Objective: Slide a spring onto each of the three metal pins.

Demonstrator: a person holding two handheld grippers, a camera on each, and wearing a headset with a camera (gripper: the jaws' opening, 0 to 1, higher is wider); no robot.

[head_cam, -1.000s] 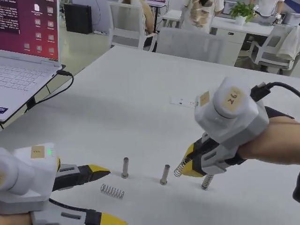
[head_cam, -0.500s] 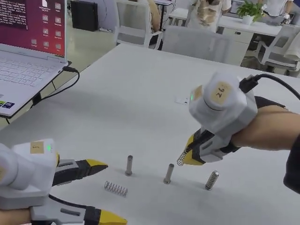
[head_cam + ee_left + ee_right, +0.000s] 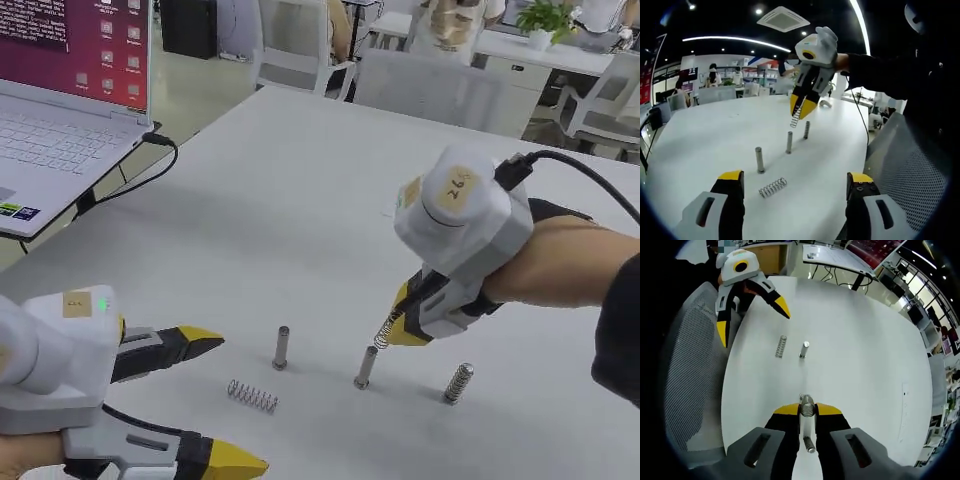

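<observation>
Three metal pins stand in a row on the white table (image 3: pixel 280 220). The left pin (image 3: pixel 282 347) and the middle pin (image 3: pixel 366 367) are bare. A spring sits on the right pin (image 3: pixel 458 383). My right gripper (image 3: pixel 400 328) is shut on a second spring (image 3: pixel 384 331) that hangs tilted just above and right of the middle pin's top; this held spring (image 3: pixel 807 408) stands between the jaws. A third, loose spring (image 3: pixel 251 396) lies in front of the left pin. My left gripper (image 3: pixel 222 402) stands open near the front edge, with the loose spring (image 3: pixel 772 187) ahead of it.
An open laptop (image 3: pixel 60 150) sits at the far left with a black cable (image 3: pixel 135 185) running to it. Grey chairs (image 3: pixel 420 90) stand past the table's far edge. A mesh chair (image 3: pixel 690 370) is close to the table's near side.
My right gripper has carried its spring up and left, from low beside the right pin to just above the middle pin. The left gripper has hardly moved; the head camera has shifted.
</observation>
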